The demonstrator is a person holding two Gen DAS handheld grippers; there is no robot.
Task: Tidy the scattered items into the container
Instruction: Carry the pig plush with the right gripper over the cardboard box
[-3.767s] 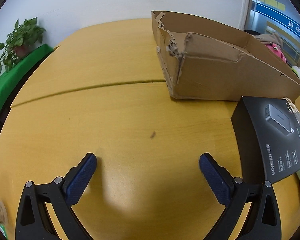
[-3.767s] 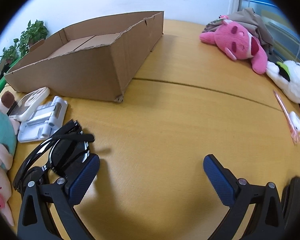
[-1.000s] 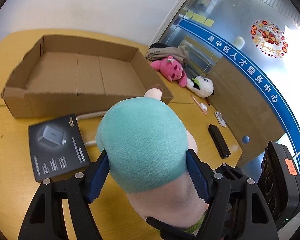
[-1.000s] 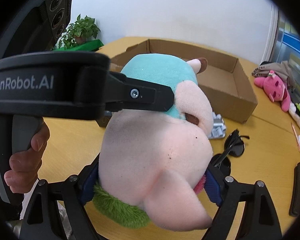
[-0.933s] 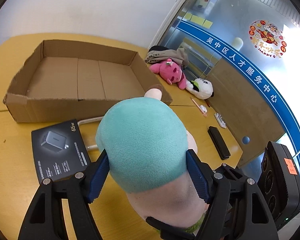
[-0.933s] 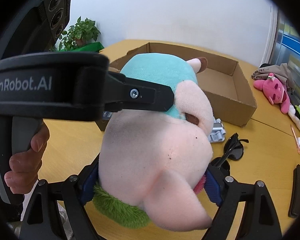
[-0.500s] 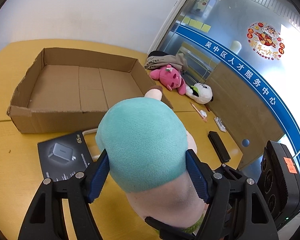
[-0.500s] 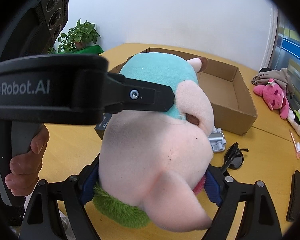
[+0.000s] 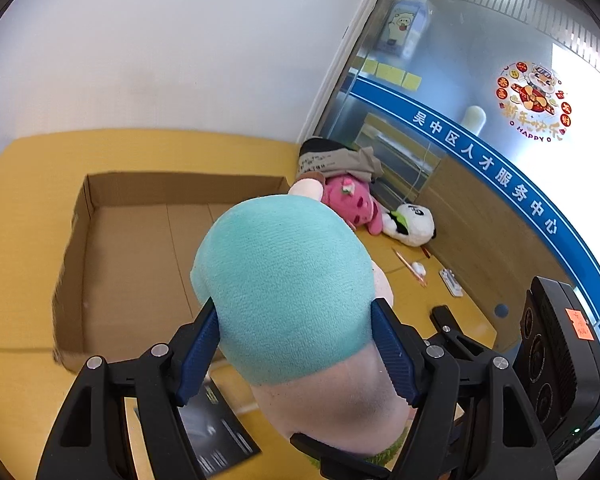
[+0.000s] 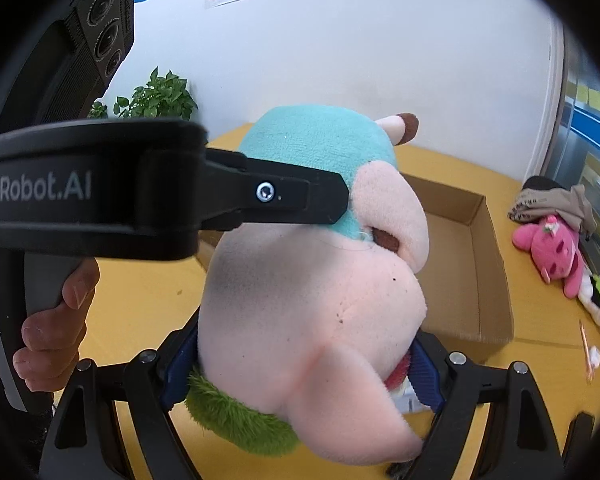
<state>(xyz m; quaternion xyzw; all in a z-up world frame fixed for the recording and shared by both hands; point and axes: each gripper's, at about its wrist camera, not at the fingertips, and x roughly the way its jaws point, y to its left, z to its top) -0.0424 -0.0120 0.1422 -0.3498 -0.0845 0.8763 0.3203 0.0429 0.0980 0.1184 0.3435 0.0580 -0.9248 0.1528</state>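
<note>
A big plush toy with a teal head (image 9: 284,280) and pink body (image 10: 312,304) is held in the air by both grippers. My left gripper (image 9: 296,344) is shut on its teal head. My right gripper (image 10: 300,368) is shut on its lower body near the green tuft. The left gripper also shows in the right wrist view (image 10: 292,196), pressed on the head. The open cardboard box (image 9: 132,240) lies on the yellow table just beyond and below the toy; in the right wrist view its far wall (image 10: 488,280) shows behind the toy.
A pink plush (image 9: 356,200), a white panda plush (image 9: 412,220) and grey cloth (image 9: 340,160) lie right of the box. A pen (image 9: 410,268), a black remote (image 9: 444,316) and a black product box (image 9: 216,436) lie on the table. A potted plant (image 10: 156,96) stands far left.
Both grippers have carried the toy up and toward the box, which now lies closer under the toy. The black product box has slid down under the left gripper. The grips are unchanged.
</note>
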